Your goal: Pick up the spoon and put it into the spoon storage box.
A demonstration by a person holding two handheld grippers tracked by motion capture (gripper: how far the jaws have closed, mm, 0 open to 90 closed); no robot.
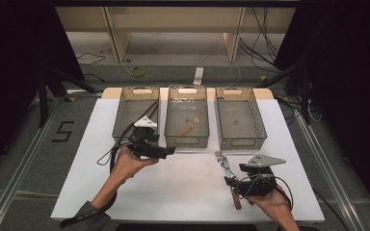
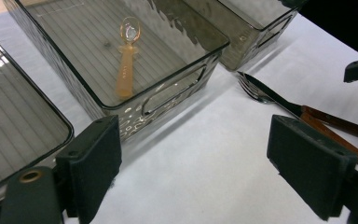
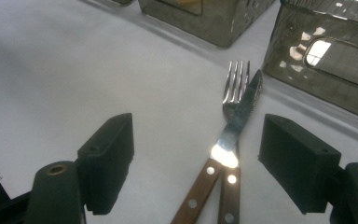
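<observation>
A fork point(image 1: 220, 158) and a knife point(image 1: 230, 174) with brown wooden handles lie crossed on the white mat point(image 1: 183, 187), in front of the right bin point(image 1: 238, 118). The knife point(image 3: 240, 119) rests on top of the fork point(image 3: 235, 84). My right gripper point(image 3: 196, 158) is open, and both handles run in between its jaws just above the mat. An orange-handled spoon point(image 2: 127, 56) lies in the middle bin point(image 2: 168, 88). Just in front of that bin my left gripper point(image 2: 200, 172) is open and holds nothing; the high view shows this left gripper point(image 1: 166, 151) at the bin's near left corner.
Three translucent grey bins stand side by side at the back of the mat: the left bin point(image 1: 136, 113), the middle bin point(image 1: 188, 115) and the right one. The mat's front edge runs close to both forearms. Beyond the table are cables and dark stands.
</observation>
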